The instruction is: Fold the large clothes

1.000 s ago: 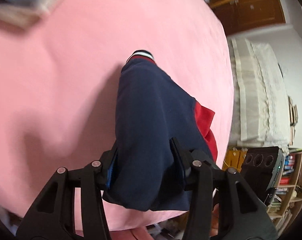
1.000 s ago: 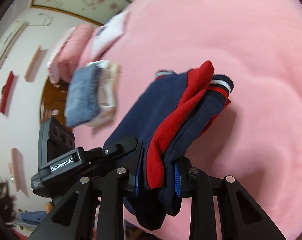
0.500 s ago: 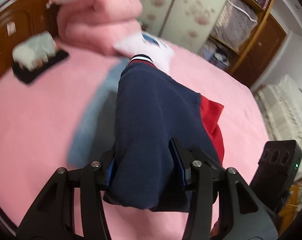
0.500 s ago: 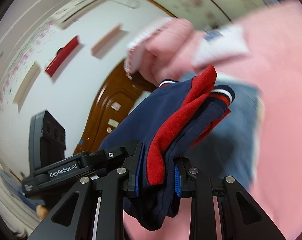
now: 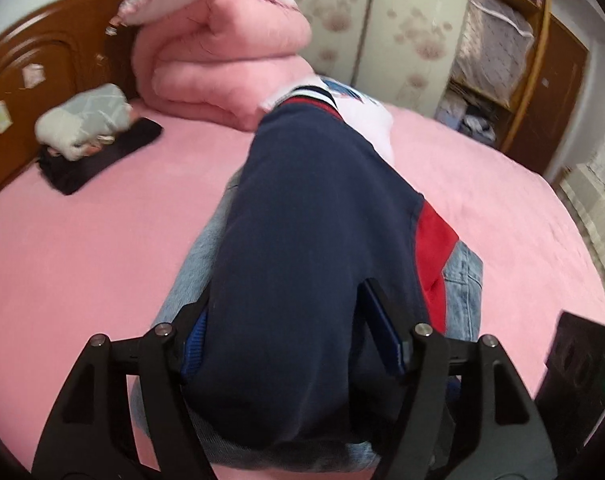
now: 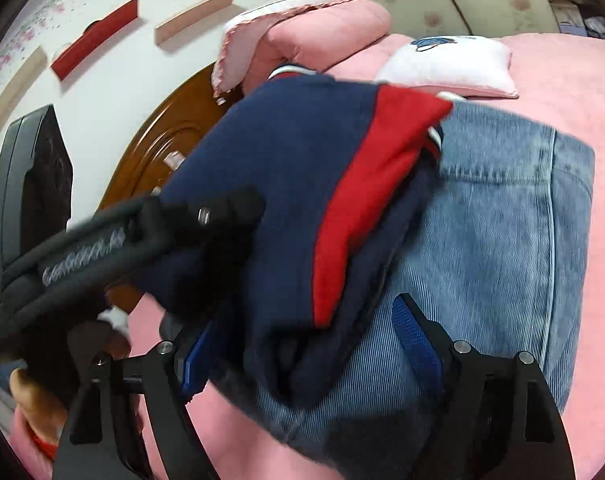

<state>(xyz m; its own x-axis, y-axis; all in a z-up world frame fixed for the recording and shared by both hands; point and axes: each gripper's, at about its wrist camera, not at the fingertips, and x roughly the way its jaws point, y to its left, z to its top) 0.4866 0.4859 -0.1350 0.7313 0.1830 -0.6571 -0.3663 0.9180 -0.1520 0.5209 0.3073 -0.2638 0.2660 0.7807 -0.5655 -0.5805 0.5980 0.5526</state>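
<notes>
A folded navy and red garment (image 5: 302, 248) with a striped cuff lies on a folded pile of light blue jeans (image 5: 464, 280) on the pink bed (image 5: 82, 248). My left gripper (image 5: 290, 344) is shut on the garment's near edge. In the right wrist view the same garment (image 6: 294, 184) rests on the jeans (image 6: 502, 220). My right gripper (image 6: 302, 356) has its jaws spread wide, and the garment's edge lies loose between them. The left gripper's body (image 6: 102, 240) crosses that view at the left.
A rolled pink duvet (image 5: 222, 52) and a white pillow (image 6: 450, 64) lie at the head of the bed by the brown headboard (image 5: 34, 64). A grey and white bundle on a black cloth (image 5: 86, 136) lies at the left. Wardrobe and shelves (image 5: 502, 40) stand behind.
Both grippers carried the folded garment across the bed and set it on the jeans pile. The right gripper's jaws have opened; the left is still clamped.
</notes>
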